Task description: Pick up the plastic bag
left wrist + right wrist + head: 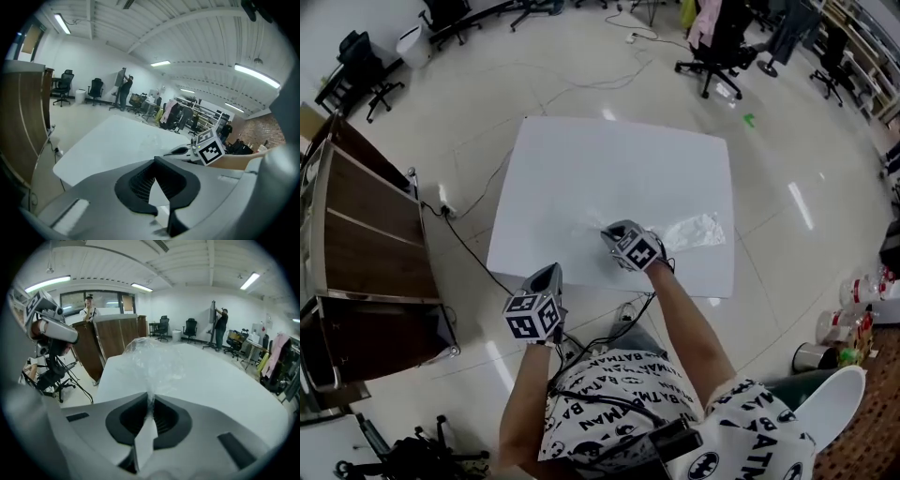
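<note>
A clear plastic bag (154, 362) stands bunched up from the white table (609, 169), and my right gripper (150, 404) is shut on its near end. In the head view this gripper (609, 232) is over the table's front right part, with the faint bag (588, 217) just ahead of its tips. A second crumpled clear plastic piece (694, 230) lies flat to its right. My left gripper (547, 275) hangs off the table's front edge, shut with nothing between its jaws. Its own view (158, 187) looks across the table at the right gripper's marker cube (209, 149).
A brown wooden cabinet (356, 216) stands left of the table, with black cables (469, 248) on the floor beside it. Office chairs (717, 56) stand beyond the far edge. Bottles and a can (848, 314) sit on the floor at the right.
</note>
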Demonstrator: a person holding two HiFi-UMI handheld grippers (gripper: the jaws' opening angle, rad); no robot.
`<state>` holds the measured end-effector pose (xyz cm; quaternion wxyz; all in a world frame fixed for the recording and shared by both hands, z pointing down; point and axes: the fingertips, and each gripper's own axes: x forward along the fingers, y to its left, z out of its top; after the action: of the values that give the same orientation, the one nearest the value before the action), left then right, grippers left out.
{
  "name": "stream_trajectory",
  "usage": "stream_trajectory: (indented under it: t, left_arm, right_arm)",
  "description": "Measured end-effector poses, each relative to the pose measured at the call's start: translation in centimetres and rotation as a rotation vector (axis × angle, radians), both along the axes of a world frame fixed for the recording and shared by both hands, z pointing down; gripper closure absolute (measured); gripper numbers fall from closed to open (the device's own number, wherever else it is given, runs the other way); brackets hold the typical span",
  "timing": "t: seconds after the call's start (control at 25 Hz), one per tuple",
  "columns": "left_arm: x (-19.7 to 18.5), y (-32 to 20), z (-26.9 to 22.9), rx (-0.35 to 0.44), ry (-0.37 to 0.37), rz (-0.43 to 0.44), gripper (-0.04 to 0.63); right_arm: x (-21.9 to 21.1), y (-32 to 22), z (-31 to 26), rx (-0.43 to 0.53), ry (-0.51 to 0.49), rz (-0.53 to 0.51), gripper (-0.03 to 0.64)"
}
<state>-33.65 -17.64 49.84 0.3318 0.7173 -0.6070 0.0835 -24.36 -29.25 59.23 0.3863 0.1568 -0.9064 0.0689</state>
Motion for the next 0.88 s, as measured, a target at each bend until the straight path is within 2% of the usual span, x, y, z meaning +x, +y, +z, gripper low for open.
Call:
stream_trajectory:
  t: [0.24,0.28,0.36,0.44,0.56,0.64,0.76,0.84,0.88]
  left_arm:
    - [-2.7,1.0,2.1,-0.047,0.000,-0.043,0.595]
    - [-2.9,0.9,2.4,-0.052,0.000,-0.040,0.595]
    - [-3.1,0.7,3.2,-0.062,-0.007,-0.028,0.595]
    - [-3.0,0.1,3.8,-0.072,-0.020,-0.007,0.595]
    - [-2.5,-1.3,4.7,-0.081,-0.032,0.030,0.595]
    - [-2.3,-2.3,5.5,-0.073,-0.038,0.054,0.595]
    - [-2.8,-4.6,6.8,-0.060,-0.028,0.061,0.595]
    - [-2.7,-6.2,7.6,-0.066,-0.019,0.057,0.595]
    - [-2.3,-7.0,8.1,-0.075,-0.018,0.061,0.595]
  right_arm:
    - [-5.5,1.0,4.7,-0.012,0.096,-0.020,0.589]
    - [-6.2,1.3,5.1,-0.022,0.108,-0.024,0.568]
    - [-7.2,1.9,5.5,-0.035,0.124,-0.039,0.388]
    - [-7.4,2.1,5.0,-0.022,0.104,-0.046,0.371]
    - [-6.3,2.0,2.8,-0.015,0.000,-0.009,0.359]
    - [-4.7,1.4,1.7,-0.033,-0.070,0.058,0.359]
    - [0.8,-1.0,1.8,-0.068,-0.117,0.258,0.366]
    - [7.1,-2.9,2.3,-0.077,-0.105,0.423,0.472]
    - [10.7,-3.8,2.5,-0.080,-0.093,0.504,0.492]
